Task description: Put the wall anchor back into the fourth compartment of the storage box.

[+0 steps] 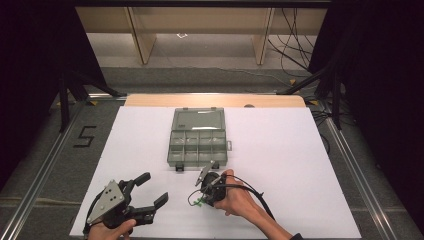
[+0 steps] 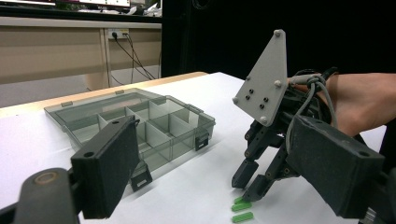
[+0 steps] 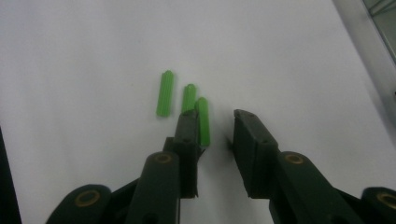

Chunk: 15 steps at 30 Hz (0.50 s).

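White sheet covered the surface (image 1: pixel 300 150), w/ a dark room and wooden furniture legs behind it. Mid-sheet sat a clear grey organiser box (image 1: pixel 198 139), lid flipped open toward the far side, compartments looking empty as far as could be told.

Three small green plugs (image 3: pixel 184 109) lay on the sheet near the front edge, just near-left of the box, side by side and roughly parallel. In the right gripper view their long axes ran about the same way the jaws pointed, so along the jaws, not across the gap.

Right gripper (image 3: pixel 212 122) was tipped down over them, jaws apart at a moderate gap, nothing held. Its left jaw tip sat on or just over the two plugs nearest the gap; the rightmost plug showed at that jaw's inner edge, the third lay clear to the left. So the plugs were off-centre, toward the left jaw, not yet b/w the two.

Left gripper (image 1: pixel 134 200) rested well to the left, jaws wide, empty. Right hand (image 1: pixel 235 197) was plainly nearer; prob. a small shift left would be needed before closing.
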Each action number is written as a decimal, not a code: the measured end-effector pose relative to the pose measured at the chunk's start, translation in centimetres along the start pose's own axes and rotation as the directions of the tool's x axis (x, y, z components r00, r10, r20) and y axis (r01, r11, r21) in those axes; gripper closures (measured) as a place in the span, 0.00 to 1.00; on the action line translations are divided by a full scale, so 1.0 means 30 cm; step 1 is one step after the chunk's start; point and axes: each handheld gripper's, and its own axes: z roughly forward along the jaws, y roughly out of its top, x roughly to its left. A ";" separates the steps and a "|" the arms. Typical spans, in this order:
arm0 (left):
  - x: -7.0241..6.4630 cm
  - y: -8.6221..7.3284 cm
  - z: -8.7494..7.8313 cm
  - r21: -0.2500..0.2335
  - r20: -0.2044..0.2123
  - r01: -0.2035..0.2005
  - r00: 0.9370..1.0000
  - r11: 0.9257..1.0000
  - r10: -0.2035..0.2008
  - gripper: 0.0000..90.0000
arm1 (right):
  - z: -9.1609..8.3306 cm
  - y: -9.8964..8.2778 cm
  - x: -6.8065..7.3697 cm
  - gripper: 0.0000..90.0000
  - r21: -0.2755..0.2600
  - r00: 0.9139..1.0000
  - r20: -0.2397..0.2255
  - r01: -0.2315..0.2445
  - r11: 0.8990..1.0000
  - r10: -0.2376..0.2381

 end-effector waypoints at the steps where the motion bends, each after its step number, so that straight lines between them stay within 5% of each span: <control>1: 0.000 0.000 0.000 0.000 0.000 0.001 1.000 1.000 -0.001 0.18 | 0.001 0.003 -0.001 0.81 0.001 1.000 -0.007 0.018 1.000 -0.018; 15: 0.000 0.001 -0.001 -0.001 0.001 0.001 1.000 1.000 -0.001 0.18 | 0.003 0.012 -0.004 0.94 0.013 0.998 -0.044 0.040 0.999 -0.040</control>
